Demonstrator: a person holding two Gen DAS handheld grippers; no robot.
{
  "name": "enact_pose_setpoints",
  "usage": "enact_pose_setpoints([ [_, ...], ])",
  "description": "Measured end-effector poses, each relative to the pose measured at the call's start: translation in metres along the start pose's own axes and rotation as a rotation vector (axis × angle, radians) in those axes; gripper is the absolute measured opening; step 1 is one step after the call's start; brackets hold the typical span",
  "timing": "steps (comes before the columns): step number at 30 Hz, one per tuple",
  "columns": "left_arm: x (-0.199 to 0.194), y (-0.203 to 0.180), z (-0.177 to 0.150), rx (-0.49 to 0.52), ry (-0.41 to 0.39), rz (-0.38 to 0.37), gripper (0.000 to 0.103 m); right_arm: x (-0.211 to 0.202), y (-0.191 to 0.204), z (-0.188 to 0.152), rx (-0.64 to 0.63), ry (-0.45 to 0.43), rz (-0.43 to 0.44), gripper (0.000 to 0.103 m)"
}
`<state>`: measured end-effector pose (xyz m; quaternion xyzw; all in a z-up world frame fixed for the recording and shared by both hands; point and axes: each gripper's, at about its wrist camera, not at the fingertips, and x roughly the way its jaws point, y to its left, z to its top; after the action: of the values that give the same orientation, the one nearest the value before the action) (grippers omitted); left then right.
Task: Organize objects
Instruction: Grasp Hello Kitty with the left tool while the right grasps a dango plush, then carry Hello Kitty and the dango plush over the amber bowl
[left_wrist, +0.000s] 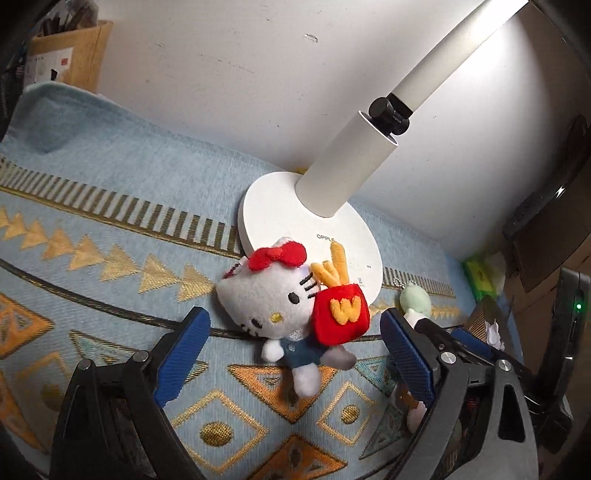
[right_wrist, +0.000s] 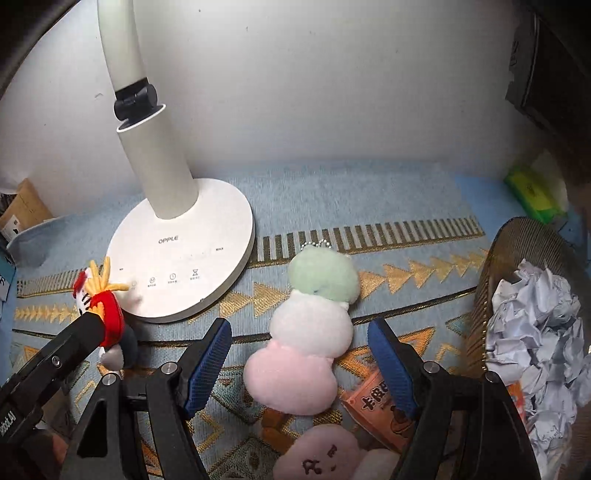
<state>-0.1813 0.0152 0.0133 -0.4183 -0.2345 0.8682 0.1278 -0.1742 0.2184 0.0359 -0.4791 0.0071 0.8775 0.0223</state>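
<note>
Lying face-up on the patterned blue tablecloth (left_wrist: 110, 177), the Hello Kitty plush (left_wrist: 280, 306) sits just in front of the white lamp base (left_wrist: 280, 206), head touching or overlapping the base's front rim. Red bow on top, red fries pouch (left_wrist: 340, 314) held against its side, blue outfit. Left gripper (left_wrist: 295, 343) wide open, blue-padded fingers (left_wrist: 184, 354) either side of the plush, not touching it; nothing held. Whether the fingertips touch the cloth, cannot tell.

Right wrist view: right gripper (right_wrist: 299, 354) also wide open, nothing gripped, fingers (right_wrist: 391, 365) straddling the dango plush (right_wrist: 310, 328), three stacked balls, green at the far end, white in the middle, pink nearest the camera. Bead chain at the green end. Dango lies on the cloth to the right of the lamp base, apart from it. Pads look clear of the plush on both sides.

Near edge, below the dango: another pink plush (right_wrist: 325, 454) with a face, partly cut off, and an orange snack packet (right_wrist: 380, 402) under the right finger. Mesh bin (right_wrist: 517, 258) at the cloth's right edge, stuffed with crumpled paper (right_wrist: 535, 332). Green pack (right_wrist: 532, 192) at far right corner by the wall. Lamp stem (right_wrist: 162, 162) rises from the base's back, black hinge partway up. Cardboard box (left_wrist: 70, 55) at far left corner. Left gripper visible at lower left in right view, beside the Kitty plush.
</note>
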Motion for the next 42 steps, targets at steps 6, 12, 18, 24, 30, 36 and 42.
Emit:
enact_pose_setpoints([
  [6, 0.014, -0.008, -0.008, 0.049, 0.013, 0.020, 0.081, 0.025, -0.004, -0.009, 0.027, 0.052, 0.021, 0.075],
  [12, 0.012, -0.011, -0.008, 0.088, -0.008, 0.029, 0.061, 0.009, 0.001, -0.013, -0.010, -0.005, 0.042, 0.055],
  [18, -0.017, -0.027, -0.016, 0.140, -0.035, 0.027, 0.060, -0.052, -0.009, -0.029, -0.007, -0.065, 0.162, 0.055],
  [24, -0.076, -0.046, -0.056, 0.208, -0.019, 0.068, 0.060, -0.126, -0.014, -0.080, -0.102, -0.104, 0.286, 0.056],
  [30, -0.127, -0.038, -0.119, 0.201, 0.007, 0.070, 0.060, -0.139, 0.007, -0.173, -0.334, -0.076, 0.366, 0.056],
  [36, -0.135, -0.022, -0.166, 0.181, 0.048, 0.120, 0.060, -0.112, 0.004, -0.199, -0.326, -0.007, 0.364, 0.073],
  [42, -0.149, -0.014, -0.179, 0.136, 0.026, 0.094, 0.060, -0.108, -0.019, -0.209, -0.170, 0.046, 0.447, 0.082],
])
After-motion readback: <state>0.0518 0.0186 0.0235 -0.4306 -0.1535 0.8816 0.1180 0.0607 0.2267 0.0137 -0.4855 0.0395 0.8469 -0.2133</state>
